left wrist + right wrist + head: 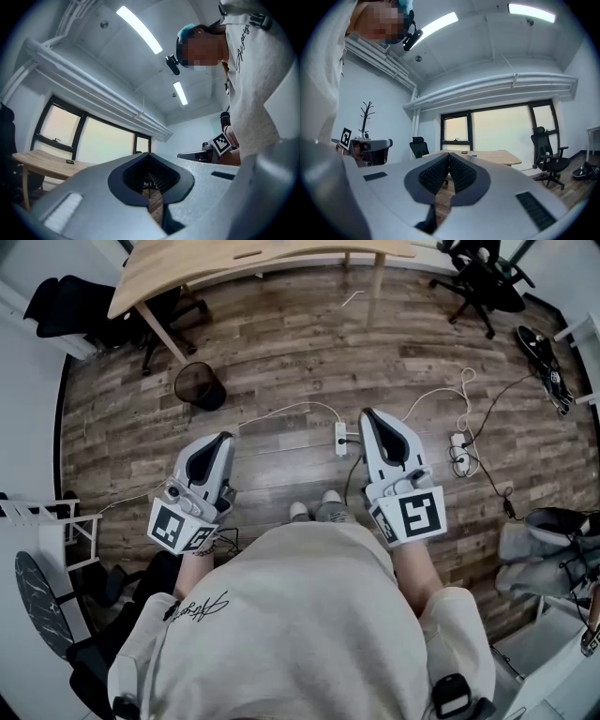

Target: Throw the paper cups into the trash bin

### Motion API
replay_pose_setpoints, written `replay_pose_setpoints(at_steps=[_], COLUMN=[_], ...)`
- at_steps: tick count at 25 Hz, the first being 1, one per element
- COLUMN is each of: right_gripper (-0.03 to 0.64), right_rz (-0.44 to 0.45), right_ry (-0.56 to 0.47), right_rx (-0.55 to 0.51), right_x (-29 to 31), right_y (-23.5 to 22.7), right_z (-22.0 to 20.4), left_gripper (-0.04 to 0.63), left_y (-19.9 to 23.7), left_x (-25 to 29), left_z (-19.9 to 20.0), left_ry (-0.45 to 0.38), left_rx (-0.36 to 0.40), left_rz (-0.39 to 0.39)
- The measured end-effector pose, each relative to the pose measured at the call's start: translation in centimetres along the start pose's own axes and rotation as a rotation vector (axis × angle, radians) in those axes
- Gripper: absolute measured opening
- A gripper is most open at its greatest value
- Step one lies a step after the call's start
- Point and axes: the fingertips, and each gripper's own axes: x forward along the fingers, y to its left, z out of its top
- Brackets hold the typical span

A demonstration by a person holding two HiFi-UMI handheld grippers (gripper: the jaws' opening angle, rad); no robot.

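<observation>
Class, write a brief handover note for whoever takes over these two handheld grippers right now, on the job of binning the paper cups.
Left gripper: shut, empty.
Right gripper: shut, empty.
Both are held out over the wood floor.
The trash bin stands by the desk, ahead and left.
No paper cups show in any view; what the bin holds cannot be told.
Left: find the cups, drop them in.
</observation>
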Motion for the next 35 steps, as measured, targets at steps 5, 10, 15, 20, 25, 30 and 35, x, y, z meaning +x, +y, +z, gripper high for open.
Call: replay_pose_setpoints(at_steps=[5,10,15,20,25,30,35], right_gripper=[0.011,0.011,0.011,0.011,0.011,0.011,0.011], right_rz=[0.0,0.018,0.029,0.032,0.039,0.044,0.044], right_ry=[0.005,0.004,0.01,-0.008,-0.017,-0.036,-0.032], right_rx=[0.024,0.002,0.006,-0.005,-0.003,-0.012,-0.004], right_x=[-0.1,0.0,0.6,2.0,3.7,6.0,9.1], right_y=[1.8,4.3,5.1,5.1,4.3,2.8,0.5], right_z=[-0.8,-0.7,-0.6,-0.2,-0.4,0.0,-0.6], left_gripper=[0.003,0.005,0.005,0.005,0.005,0.005,0.003], left_y=[0.1,-0.2,-0.2,0.9,2.3,4.6,6.6], left_x=[-1.6,-3.1,-3.7,-3.4,-2.5,-0.4,2.8], left_z=[-0.1,-1.2,-1.5,-1.3,-1.4,-1.3,-2.3], left_ry=[0.01,0.045,0.05,0.035,0.038,0.018,0.032], left_rx=[0.009,0.004,-0.001,0.008,0.019,0.031,0.016], left_rz=[-0.016,-0.043,-0.054,-0.044,-0.034,-0.025,-0.066])
